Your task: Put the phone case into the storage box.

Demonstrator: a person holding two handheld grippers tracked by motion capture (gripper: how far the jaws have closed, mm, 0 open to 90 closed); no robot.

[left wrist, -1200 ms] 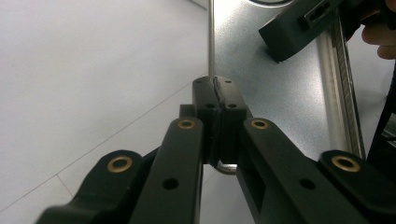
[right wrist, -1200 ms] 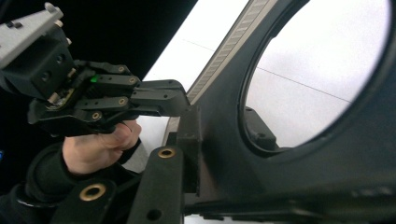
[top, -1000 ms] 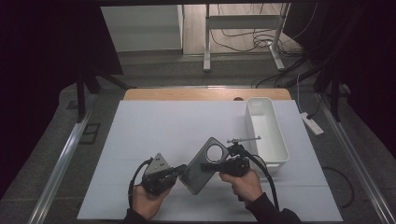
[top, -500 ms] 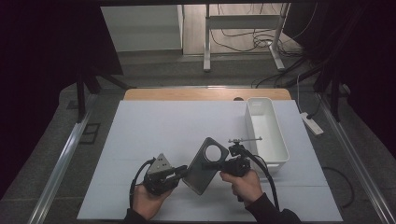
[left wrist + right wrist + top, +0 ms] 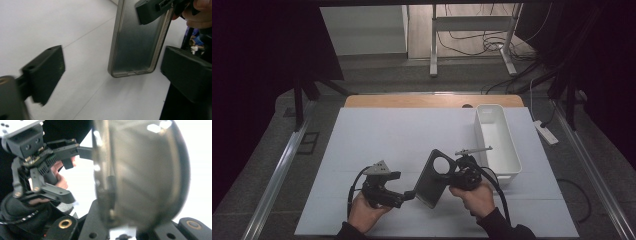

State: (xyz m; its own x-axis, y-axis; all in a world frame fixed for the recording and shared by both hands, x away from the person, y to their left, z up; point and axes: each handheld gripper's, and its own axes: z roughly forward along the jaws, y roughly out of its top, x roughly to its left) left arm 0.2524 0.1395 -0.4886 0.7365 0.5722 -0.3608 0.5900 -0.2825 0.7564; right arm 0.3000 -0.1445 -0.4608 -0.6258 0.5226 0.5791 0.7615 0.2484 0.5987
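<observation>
- No brand, label or readable writing can be made out on anything here.
- The phone case (image 5: 433, 179) is the thing in hand: one dark grey case with a large round cut-out near its upper end; in the left tool's view (image 5: 136, 42) its hollow inside shows smooth and dull, with a raised rim and rounded corners.
- It is held up off the counter (image 5: 377, 135), tilted, near the front edge and a little right of the middle.
- The right tool (image 5: 457, 172) is clamped tight on the upper part of the case, by the cut-out; in its own view the case (image 5: 142, 175) fills the space just above the jaws, blurred.
- The left tool (image 5: 408, 195) sits at the case's lower corner with its jaws spread wide; they have just been opening, and in its own view the case's lower end stands between them with neither pad pressing on it.
- Two tools in all, one in each of the person's hands, each trailing a black cable.
- One white oblong bin (image 5: 495, 141) stands along the counter's right edge, just right of the right tool.
- The counter is covered in white sheet; a strip of wood shows along its far edge.
</observation>
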